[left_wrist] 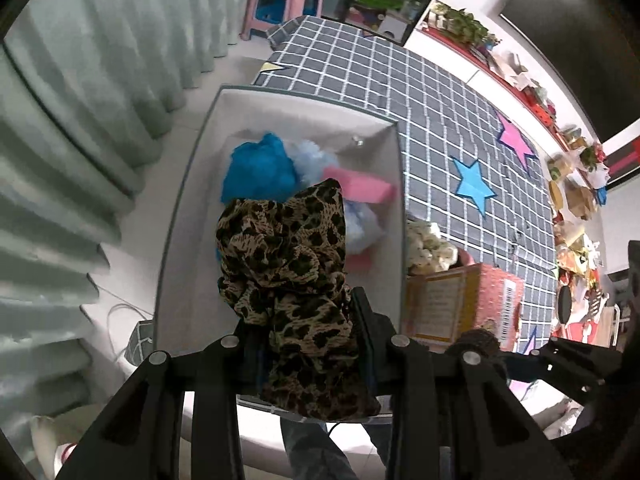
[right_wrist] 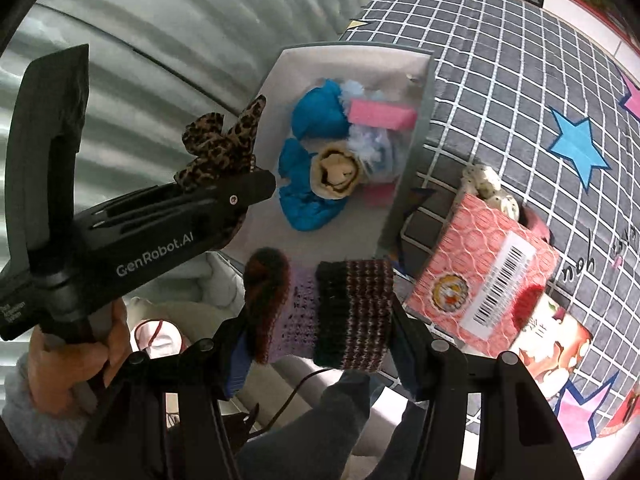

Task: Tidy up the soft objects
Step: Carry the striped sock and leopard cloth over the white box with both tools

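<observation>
Now left gripper (left_wrist: 308,344) pinches the leopard-print cloth (left_wrist: 288,248); right gripper (right_wrist: 320,344) clamps a knitted piece (right_wrist: 344,312).

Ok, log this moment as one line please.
left gripper: shut on leopard-print cloth over grey bin | right gripper: shut on knitted piece near bin | bin holds blue cloth, pink sponge

we look steeply down from both wrist cameras, close above the grey bin (left_wrist: 192,184) at frame centre. both views share that bin and the checked blanket (right_wrist: 500,92) (upper right of each frame).
</observation>
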A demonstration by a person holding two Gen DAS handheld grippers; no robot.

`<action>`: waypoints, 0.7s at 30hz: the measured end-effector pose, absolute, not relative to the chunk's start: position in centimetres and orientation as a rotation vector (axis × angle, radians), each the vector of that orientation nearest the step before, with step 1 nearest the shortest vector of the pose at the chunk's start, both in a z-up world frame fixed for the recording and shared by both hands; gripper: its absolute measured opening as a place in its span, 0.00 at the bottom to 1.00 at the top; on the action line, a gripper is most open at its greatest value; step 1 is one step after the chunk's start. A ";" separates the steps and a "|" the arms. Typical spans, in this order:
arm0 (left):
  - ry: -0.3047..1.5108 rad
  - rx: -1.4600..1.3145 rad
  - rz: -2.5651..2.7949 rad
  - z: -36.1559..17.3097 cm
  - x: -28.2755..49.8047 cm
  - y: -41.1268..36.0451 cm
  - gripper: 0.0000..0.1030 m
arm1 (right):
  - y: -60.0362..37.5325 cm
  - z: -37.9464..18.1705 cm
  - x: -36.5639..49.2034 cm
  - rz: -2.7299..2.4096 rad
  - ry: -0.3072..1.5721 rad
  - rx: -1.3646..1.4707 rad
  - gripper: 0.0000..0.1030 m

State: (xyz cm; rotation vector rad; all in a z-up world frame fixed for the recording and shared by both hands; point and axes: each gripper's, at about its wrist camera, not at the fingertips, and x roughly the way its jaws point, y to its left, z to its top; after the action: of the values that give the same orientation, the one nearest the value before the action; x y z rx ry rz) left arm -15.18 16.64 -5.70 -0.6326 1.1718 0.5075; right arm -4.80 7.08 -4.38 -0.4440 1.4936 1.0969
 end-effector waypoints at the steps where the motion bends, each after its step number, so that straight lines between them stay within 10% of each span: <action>1: 1.175 -0.635 0.514 -5.9 -15.3 16.8 0.37 | 7.4 -4.5 -4.8 1.098 1.496 -0.449 0.59; 21: 1.251 -0.668 0.556 -9.6 -15.8 18.2 0.37 | 10.2 -6.2 -4.4 1.097 1.533 -0.496 0.59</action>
State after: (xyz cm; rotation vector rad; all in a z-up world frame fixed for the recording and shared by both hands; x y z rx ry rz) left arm -15.79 18.18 -9.64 -0.6682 1.2507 0.5563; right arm -4.42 10.25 -6.22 -0.4956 1.5332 1.0966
